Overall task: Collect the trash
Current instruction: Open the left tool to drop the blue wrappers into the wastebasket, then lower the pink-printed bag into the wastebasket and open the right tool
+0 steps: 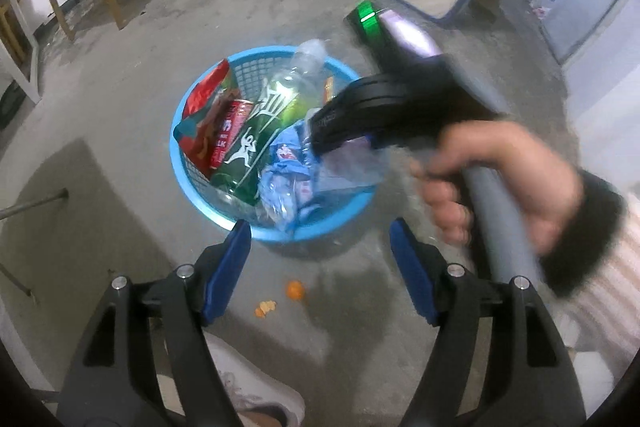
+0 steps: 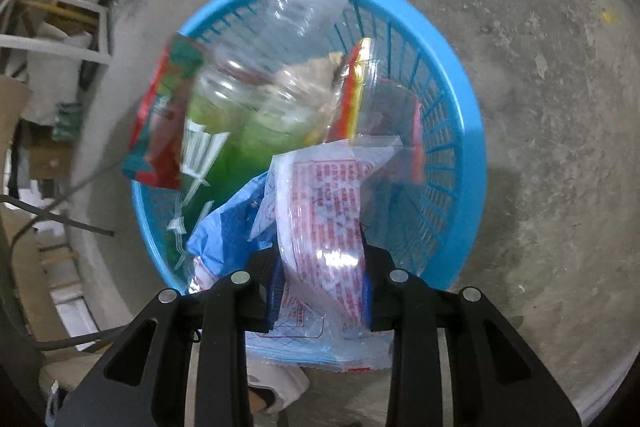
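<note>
Down over the round blue plastic basket (image 2: 460, 99), the right gripper (image 2: 320, 291) points steeply at the floor, and its blue-padded fingers (image 2: 274, 297) are narrowed onto a crinkled clear plastic wrapper with red print (image 2: 320, 219), which hangs out past the fingertips above the basket's near side. From the left wrist view, that same right gripper (image 1: 320, 143) is a blurred black shape reaching in from the right, and the person's right hand (image 1: 496, 179) is wrapped around its grey handle, with a dark fuzzy cuff at the wrist. The left gripper (image 1: 320, 239) is tilted steeply downward as well, just short of the basket (image 1: 188, 183) on its near side; its blue-padded fingers (image 1: 228, 267) stand wide apart with nothing between them, only bare concrete floor (image 1: 120, 67) below. Inside the basket lie a clear plastic bottle with a green label (image 1: 276, 115), a red drink can (image 1: 228, 135), a red and green snack bag (image 1: 204, 99) and a crumpled blue wrapper (image 1: 288, 163); the bottle's neck leans on the far rim. Small orange peel scraps (image 1: 296, 291) lie on the floor near the left gripper, outside the basket.
</note>
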Demonstrator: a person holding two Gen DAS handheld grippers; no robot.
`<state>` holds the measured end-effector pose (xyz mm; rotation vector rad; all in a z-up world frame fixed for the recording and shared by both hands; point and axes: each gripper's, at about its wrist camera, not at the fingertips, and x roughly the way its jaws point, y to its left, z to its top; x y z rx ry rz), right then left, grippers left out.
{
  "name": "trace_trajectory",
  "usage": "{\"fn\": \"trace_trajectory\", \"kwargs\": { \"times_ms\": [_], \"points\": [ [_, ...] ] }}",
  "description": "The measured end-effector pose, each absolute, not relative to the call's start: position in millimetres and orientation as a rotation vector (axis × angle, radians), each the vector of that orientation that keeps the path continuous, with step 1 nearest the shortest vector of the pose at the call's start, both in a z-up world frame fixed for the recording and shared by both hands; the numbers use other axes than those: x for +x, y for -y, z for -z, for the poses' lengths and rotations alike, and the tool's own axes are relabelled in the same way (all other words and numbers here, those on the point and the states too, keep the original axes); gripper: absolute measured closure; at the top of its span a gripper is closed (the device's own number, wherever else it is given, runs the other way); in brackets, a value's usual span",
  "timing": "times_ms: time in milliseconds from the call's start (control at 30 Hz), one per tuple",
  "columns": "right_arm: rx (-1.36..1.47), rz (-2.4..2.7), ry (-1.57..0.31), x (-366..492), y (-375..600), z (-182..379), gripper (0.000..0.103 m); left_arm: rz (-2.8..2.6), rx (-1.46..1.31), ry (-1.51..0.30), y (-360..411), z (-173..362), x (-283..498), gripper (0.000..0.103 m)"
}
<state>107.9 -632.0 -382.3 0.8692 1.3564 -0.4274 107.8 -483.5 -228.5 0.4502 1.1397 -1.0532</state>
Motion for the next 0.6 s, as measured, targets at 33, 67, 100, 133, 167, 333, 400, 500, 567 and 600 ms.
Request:
{"fn": "trace_trajectory", "kwargs": {
  "times_ms": [33, 67, 100, 133, 167, 333, 400, 500, 567, 600],
  "points": [
    [0.864, 0.428, -1.363, 110, 632, 385, 0.074, 1.065, 0.449, -1.137, 480, 224, 104, 0.035],
    [0.851, 0.432, -1.373, 112, 632, 388, 0.074, 1.083, 0.447, -1.133, 475, 217, 100, 0.034],
    [0.846, 0.435, -1.378, 114, 633, 390, 0.074, 1.095, 0.445, -1.130, 472, 212, 96, 0.034],
    [0.839, 0.437, -1.383, 116, 633, 392, 0.074, 1.112, 0.445, -1.125, 466, 205, 91, 0.034],
    [0.833, 0.440, -1.386, 118, 633, 393, 0.074, 1.120, 0.446, -1.124, 463, 201, 89, 0.033],
    [0.763, 0.458, -1.399, 125, 626, 397, 0.075, 1.163, 0.421, -1.131, 442, 180, 75, 0.032],
    [0.746, 0.454, -1.411, 127, 623, 396, 0.075, 1.175, 0.407, -1.133, 434, 170, 71, 0.032],
    [0.752, 0.442, -1.379, 125, 624, 384, 0.074, 1.192, 0.376, -1.121, 421, 153, 66, 0.031],
    [0.734, 0.437, -1.346, 121, 624, 369, 0.066, 1.205, 0.350, -1.092, 408, 135, 63, 0.029],
    [0.728, 0.434, -1.338, 120, 625, 363, 0.064, 1.209, 0.338, -1.074, 401, 127, 62, 0.029]
  ]
}}
